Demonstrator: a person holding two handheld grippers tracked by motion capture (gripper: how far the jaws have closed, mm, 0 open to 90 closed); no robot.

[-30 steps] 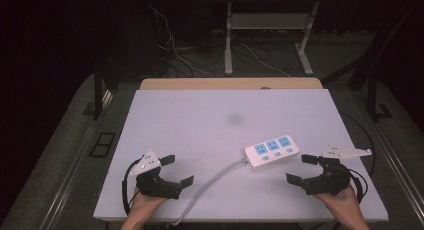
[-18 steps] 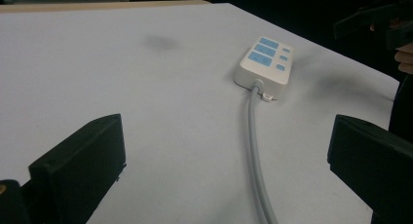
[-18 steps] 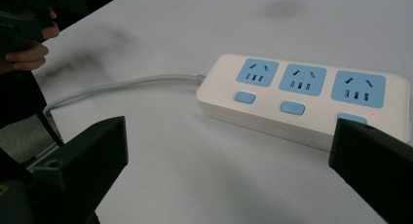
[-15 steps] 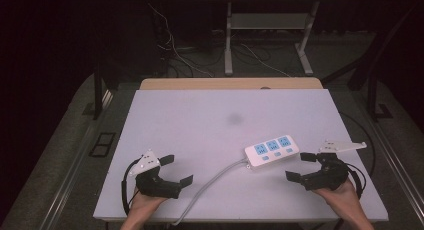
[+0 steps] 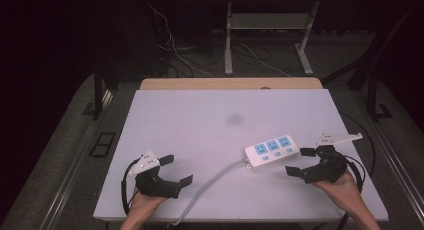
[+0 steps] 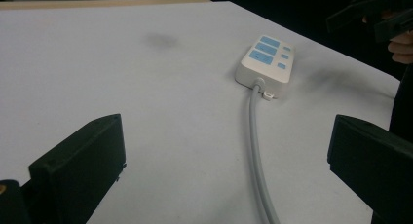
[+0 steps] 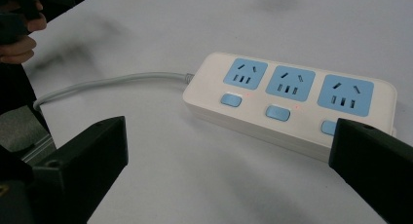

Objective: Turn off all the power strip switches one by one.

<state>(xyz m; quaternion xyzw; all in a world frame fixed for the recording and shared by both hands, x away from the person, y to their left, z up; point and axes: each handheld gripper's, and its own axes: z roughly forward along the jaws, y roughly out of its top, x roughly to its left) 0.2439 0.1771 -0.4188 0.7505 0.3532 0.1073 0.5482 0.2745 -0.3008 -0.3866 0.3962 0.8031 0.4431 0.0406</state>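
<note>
A white power strip with three blue sockets and three blue switches lies flat on the white table, right of the middle. Its grey cable runs to the table's front edge. My right gripper stands open just right of the strip, nothing between its fingers. In the right gripper view the strip lies close ahead of the open right gripper, with small red dots lit beside the switches. My left gripper is open near the front left; in its view the cable runs between the jaws toward the strip.
A faint dark smudge marks the table's middle. A wooden strip borders the far edge. Beyond it, loose cables and metal desk legs stand on the dark floor. The table's right edge lies close to my right hand.
My right gripper has shifted slightly forward and left, closer to the power strip's right end. The left gripper and the strip have stayed put.
</note>
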